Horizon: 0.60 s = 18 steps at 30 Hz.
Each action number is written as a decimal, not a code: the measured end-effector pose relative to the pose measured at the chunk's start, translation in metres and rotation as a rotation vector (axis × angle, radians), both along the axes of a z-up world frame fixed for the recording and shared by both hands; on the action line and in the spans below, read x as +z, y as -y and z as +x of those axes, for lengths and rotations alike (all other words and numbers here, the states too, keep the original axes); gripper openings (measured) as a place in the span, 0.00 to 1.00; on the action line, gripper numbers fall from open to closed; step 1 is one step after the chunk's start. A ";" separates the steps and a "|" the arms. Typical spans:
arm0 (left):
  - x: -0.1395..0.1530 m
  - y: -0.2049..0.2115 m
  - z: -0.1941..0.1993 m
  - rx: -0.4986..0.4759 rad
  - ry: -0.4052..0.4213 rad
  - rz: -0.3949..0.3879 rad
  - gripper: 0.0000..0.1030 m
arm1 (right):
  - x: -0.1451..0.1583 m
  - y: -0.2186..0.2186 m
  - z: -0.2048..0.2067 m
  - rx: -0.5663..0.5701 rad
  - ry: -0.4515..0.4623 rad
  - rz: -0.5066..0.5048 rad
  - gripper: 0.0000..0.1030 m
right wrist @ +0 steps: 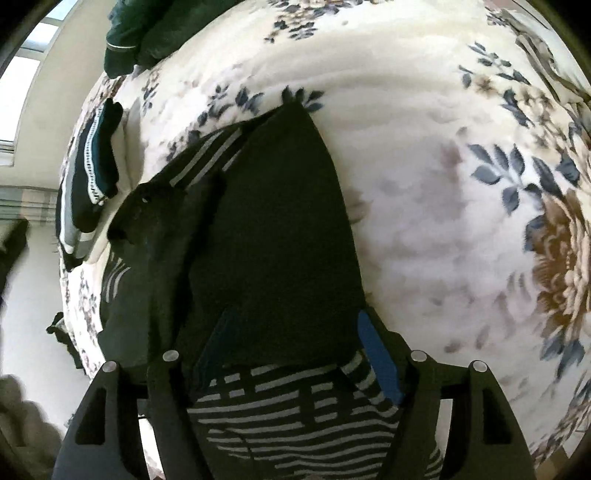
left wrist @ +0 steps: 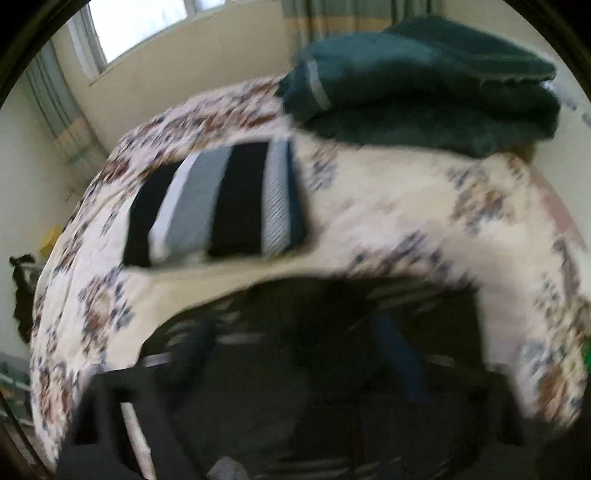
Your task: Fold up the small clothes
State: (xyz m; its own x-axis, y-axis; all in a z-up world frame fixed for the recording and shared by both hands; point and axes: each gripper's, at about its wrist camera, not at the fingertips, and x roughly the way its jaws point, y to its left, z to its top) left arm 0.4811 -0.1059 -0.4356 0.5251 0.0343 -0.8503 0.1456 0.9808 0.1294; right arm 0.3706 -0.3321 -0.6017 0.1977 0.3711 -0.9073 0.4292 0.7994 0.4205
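Observation:
A dark garment with grey-and-white striped parts [right wrist: 266, 229] lies on the floral bedspread [right wrist: 424, 206]. My right gripper [right wrist: 295, 347] stands over its near end with its blue-padded fingers [right wrist: 376, 354] spread wide, the cloth lying between and under them. In the left wrist view the same dark striped garment [left wrist: 314, 332] fills the bottom, heavily blurred. My left gripper [left wrist: 295, 354] is over it, with blue pads [left wrist: 399, 354] faintly visible apart. I cannot tell whether either gripper pinches the cloth.
A folded pile of striped black, grey and white clothes [left wrist: 218, 203] lies on the bed; it also shows in the right wrist view [right wrist: 88, 177]. A folded dark green blanket [left wrist: 424, 85] sits at the far end. A window [left wrist: 136, 26] and walls lie behind.

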 end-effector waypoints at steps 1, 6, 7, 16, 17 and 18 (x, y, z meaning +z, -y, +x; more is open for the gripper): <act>-0.010 -0.025 -0.010 0.033 -0.015 0.036 0.91 | 0.004 -0.004 0.002 0.015 0.008 0.019 0.71; -0.057 -0.135 -0.069 0.226 -0.117 0.203 0.91 | 0.015 -0.048 0.028 0.130 0.050 0.107 0.71; -0.070 -0.161 -0.086 0.288 -0.150 0.231 0.91 | 0.014 -0.055 0.035 0.141 0.054 0.117 0.71; -0.149 -0.248 -0.182 0.538 -0.386 0.258 0.91 | -0.052 -0.096 0.132 0.027 -0.091 0.064 0.71; -0.152 -0.248 -0.185 0.546 -0.393 0.248 0.91 | -0.060 -0.102 0.139 0.030 -0.110 0.070 0.71; -0.154 -0.249 -0.186 0.553 -0.392 0.247 0.91 | -0.063 -0.106 0.143 0.034 -0.102 0.070 0.57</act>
